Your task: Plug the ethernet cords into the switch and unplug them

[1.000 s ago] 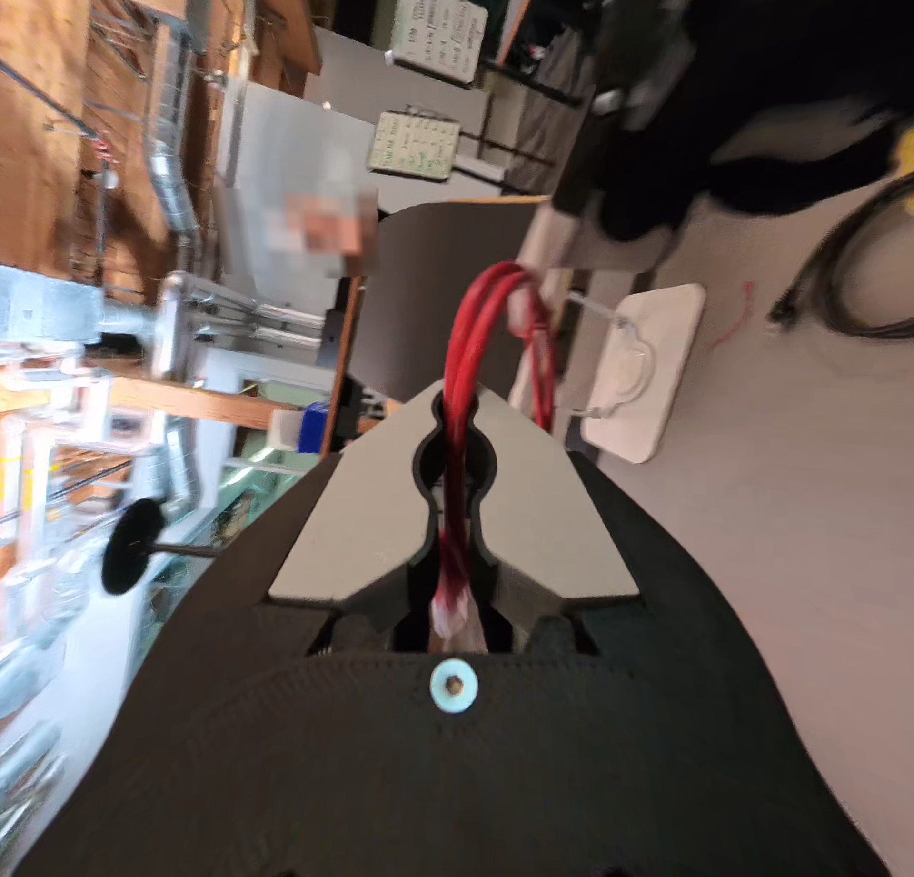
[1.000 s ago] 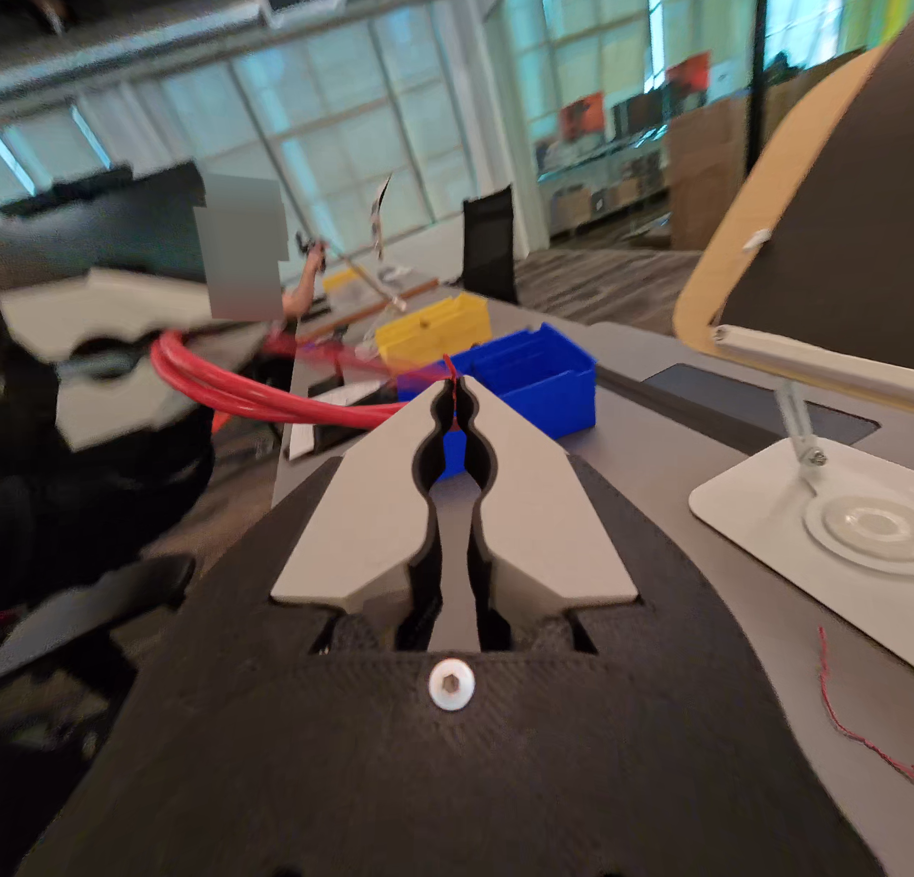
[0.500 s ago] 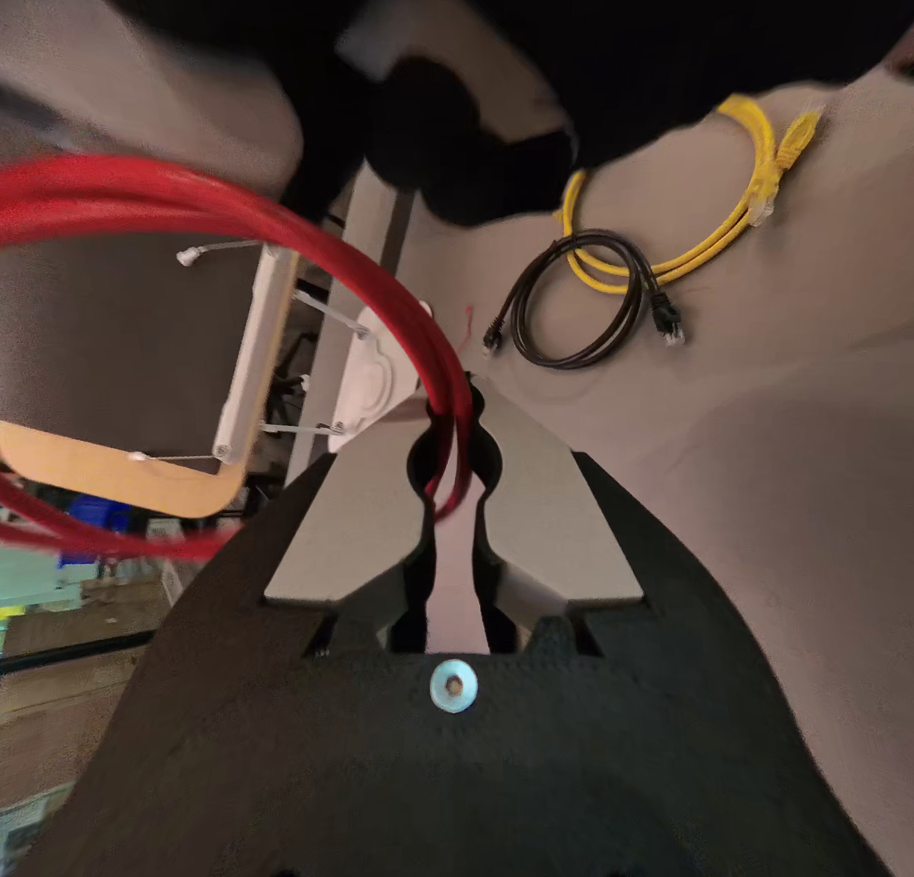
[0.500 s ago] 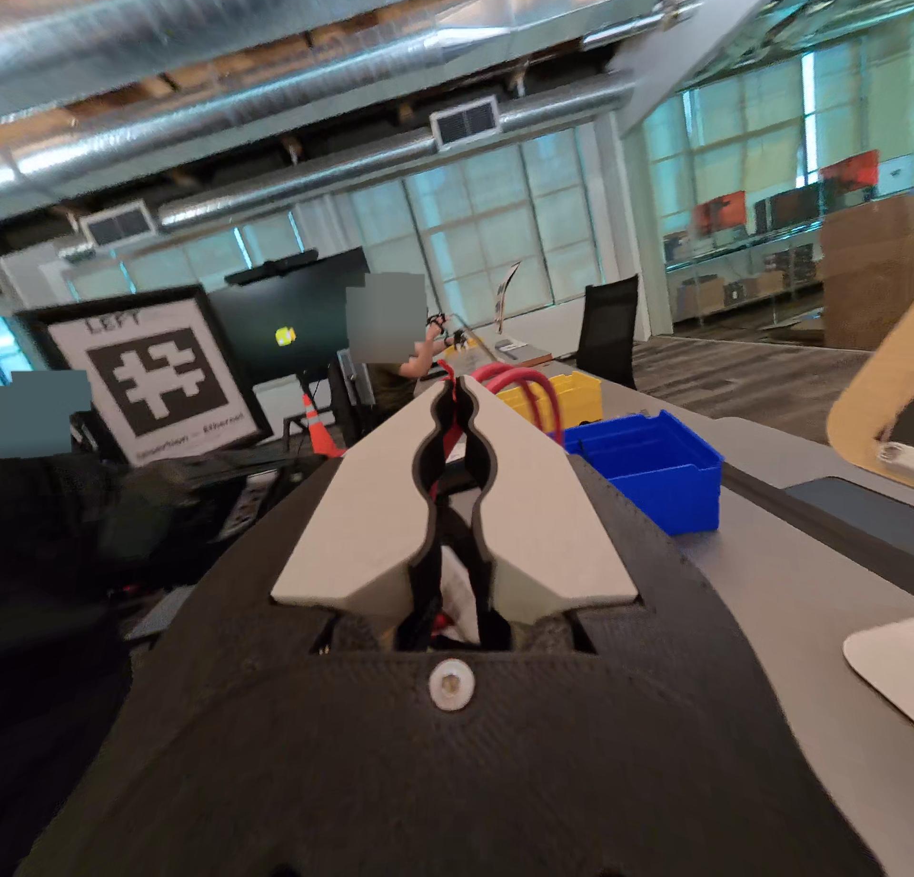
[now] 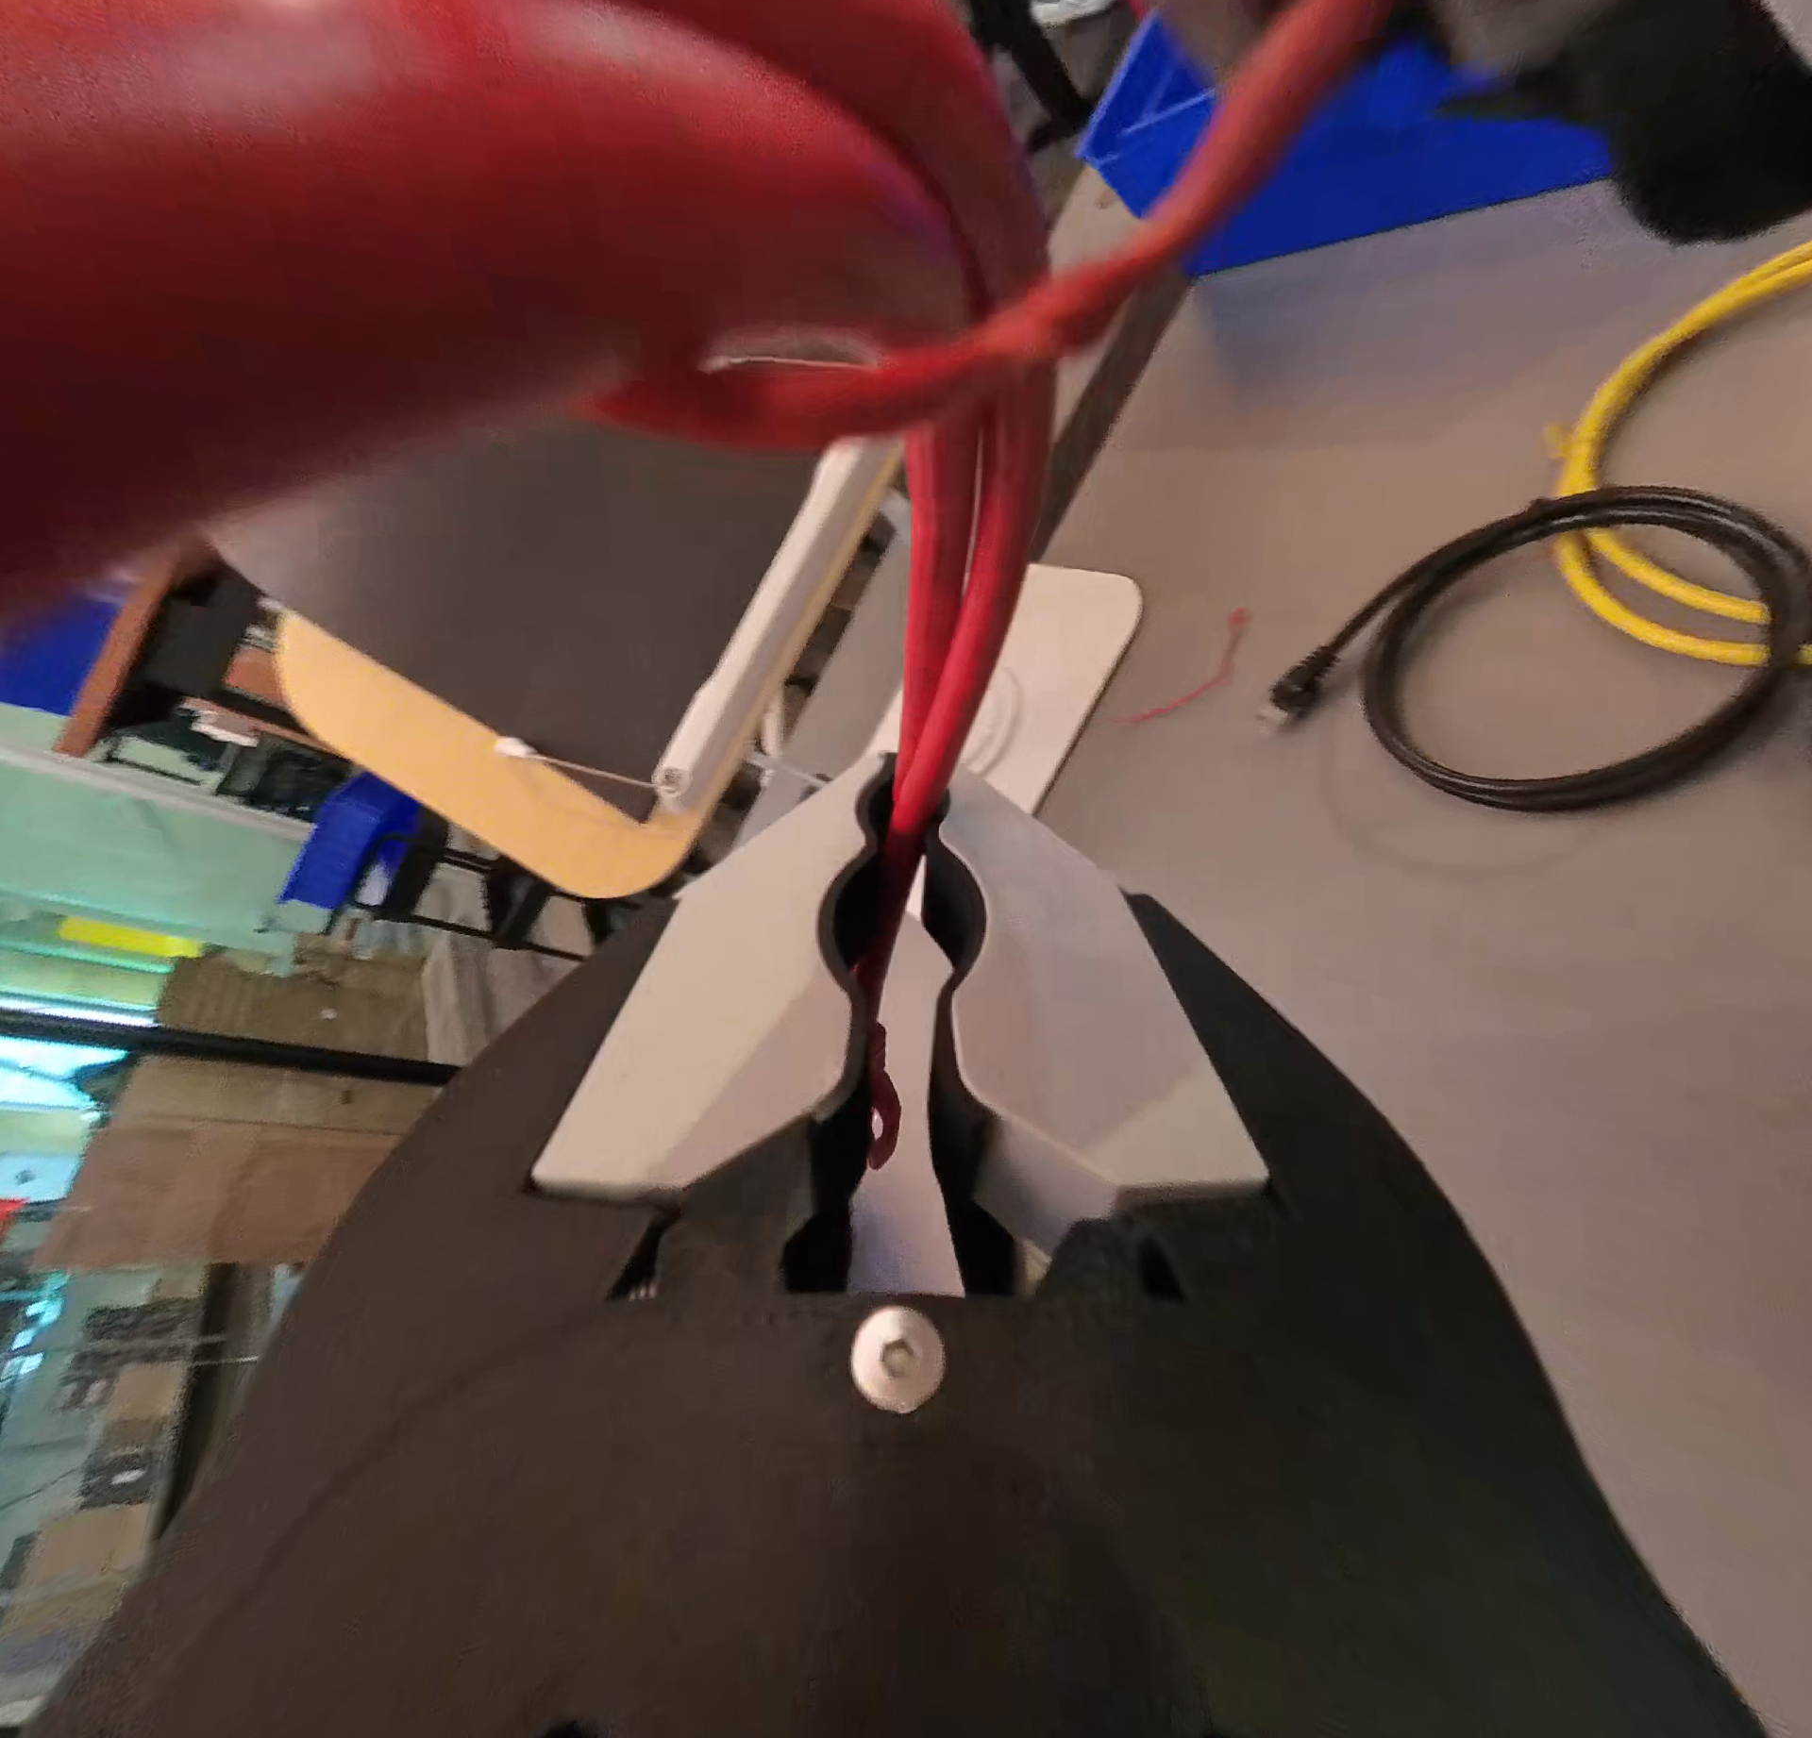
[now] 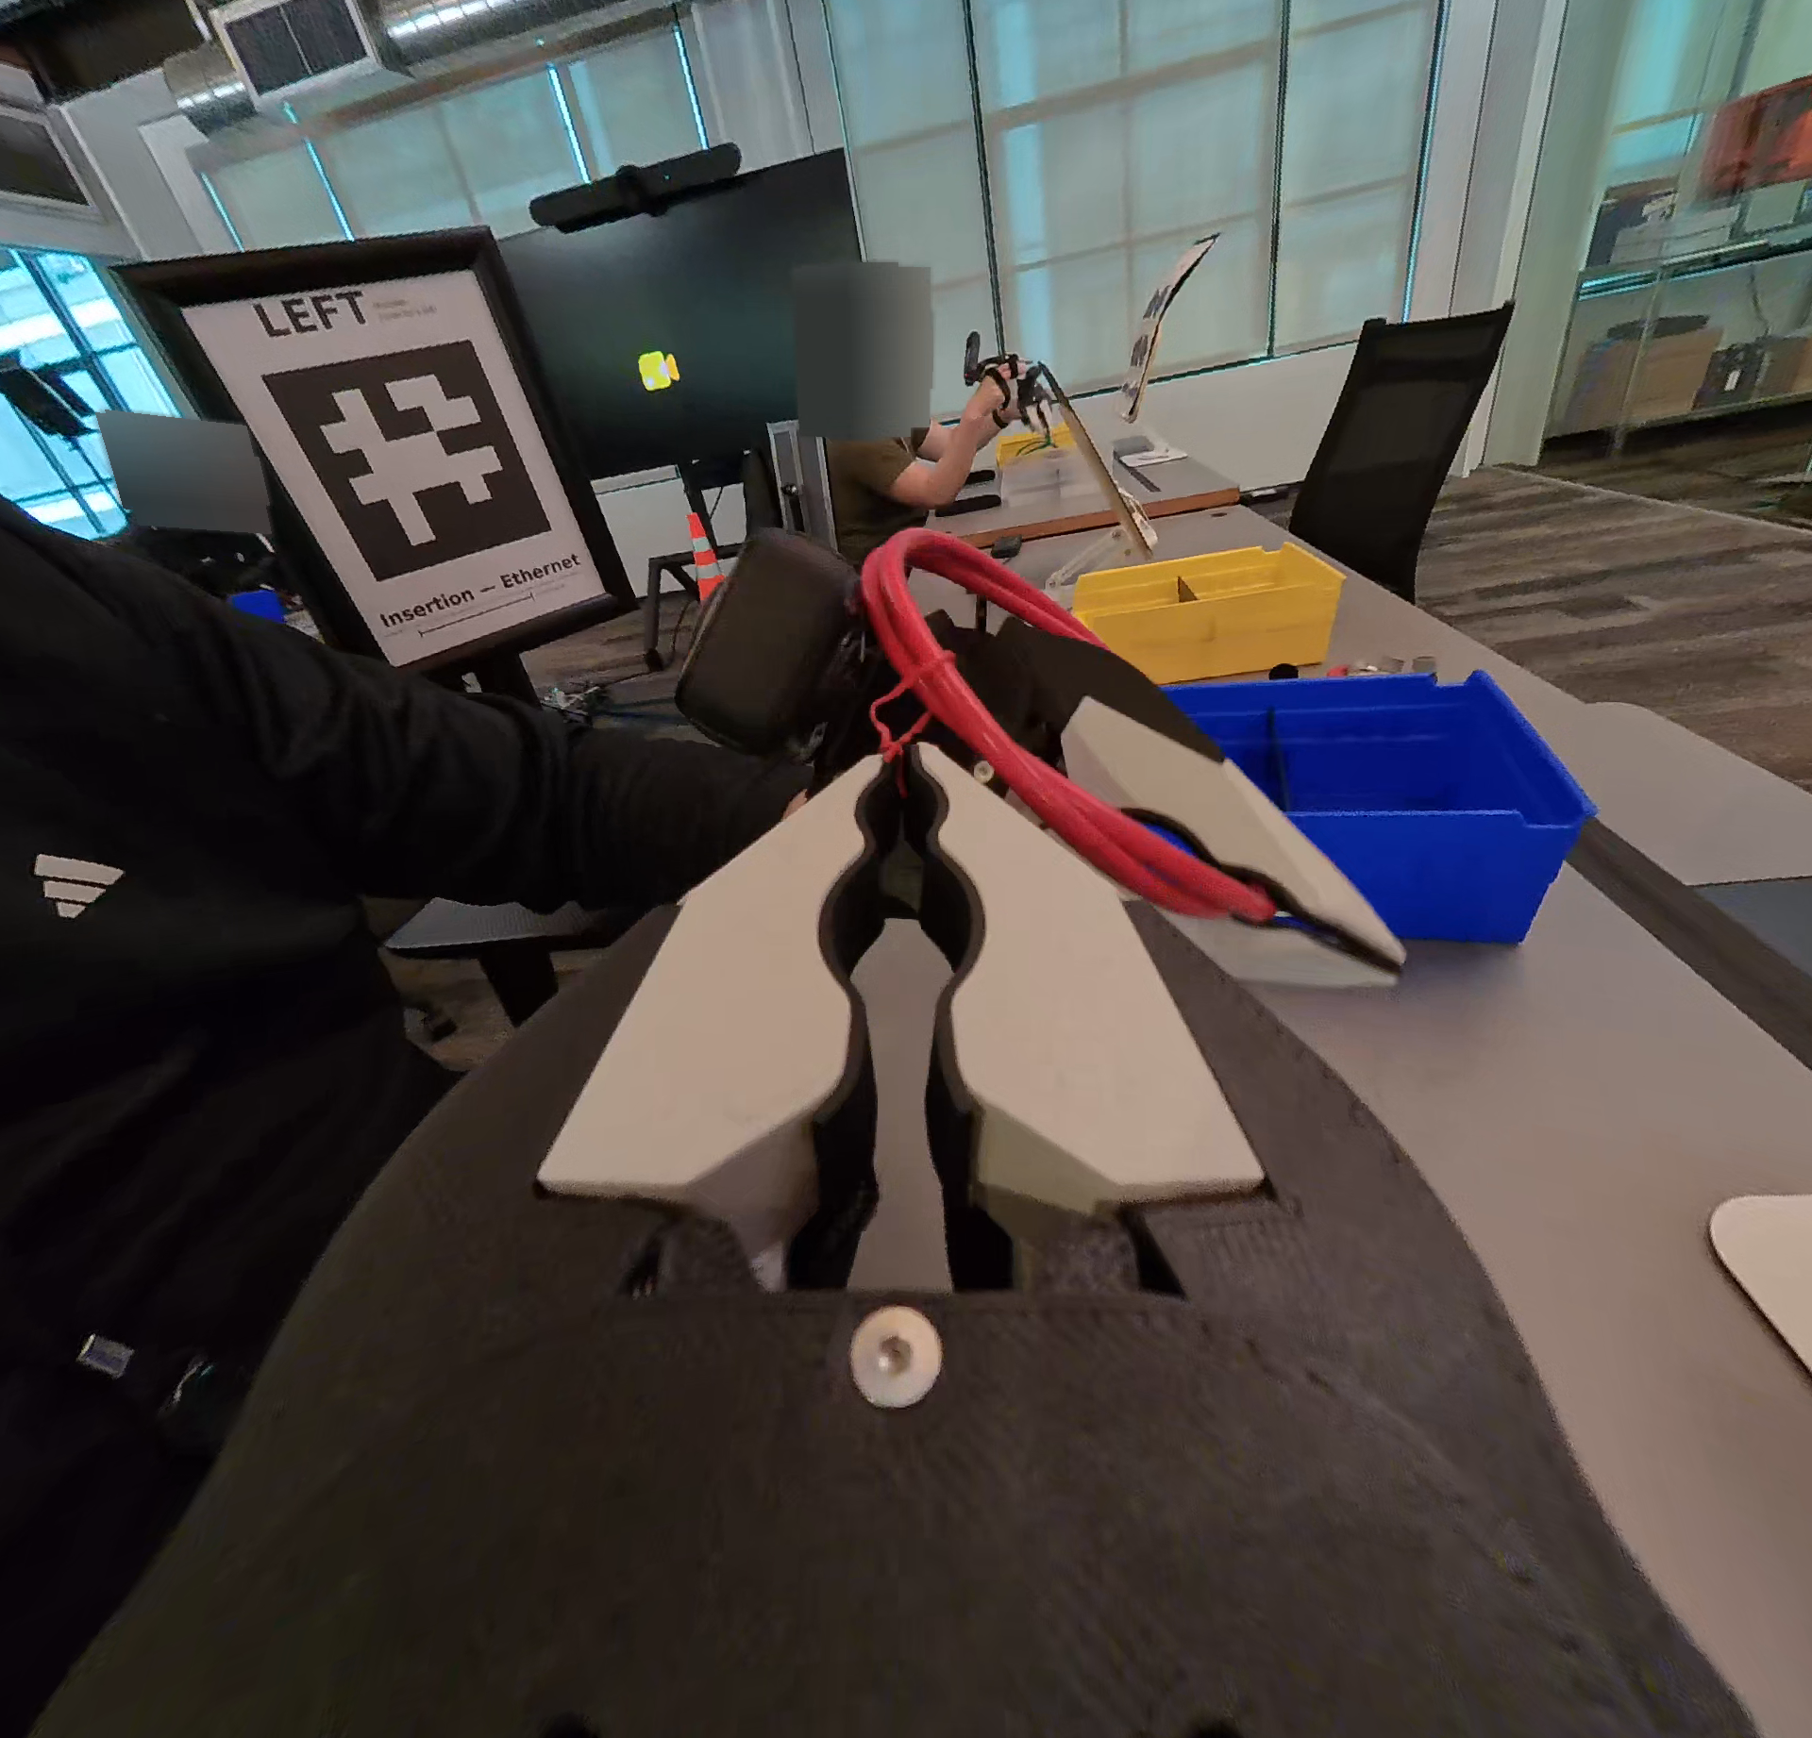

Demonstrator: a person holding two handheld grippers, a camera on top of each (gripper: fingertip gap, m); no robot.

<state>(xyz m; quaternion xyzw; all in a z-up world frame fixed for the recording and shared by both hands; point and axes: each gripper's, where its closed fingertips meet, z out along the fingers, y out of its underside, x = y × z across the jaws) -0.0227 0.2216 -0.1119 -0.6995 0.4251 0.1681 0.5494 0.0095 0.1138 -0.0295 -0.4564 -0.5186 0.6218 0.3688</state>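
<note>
Red cord coil (image 6: 990,711) pinched in left tongs (image 5: 907,799); its tie (image 6: 897,730) nipped by right tongs (image 6: 902,769).

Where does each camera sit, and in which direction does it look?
Left wrist view: on the left tongs, looking along them, tilted, at the grey table; shut on the red cord.
Right wrist view: on the right tongs, facing the room; a black sleeve shows.
Shared: red cord, blue bin, table.
</note>
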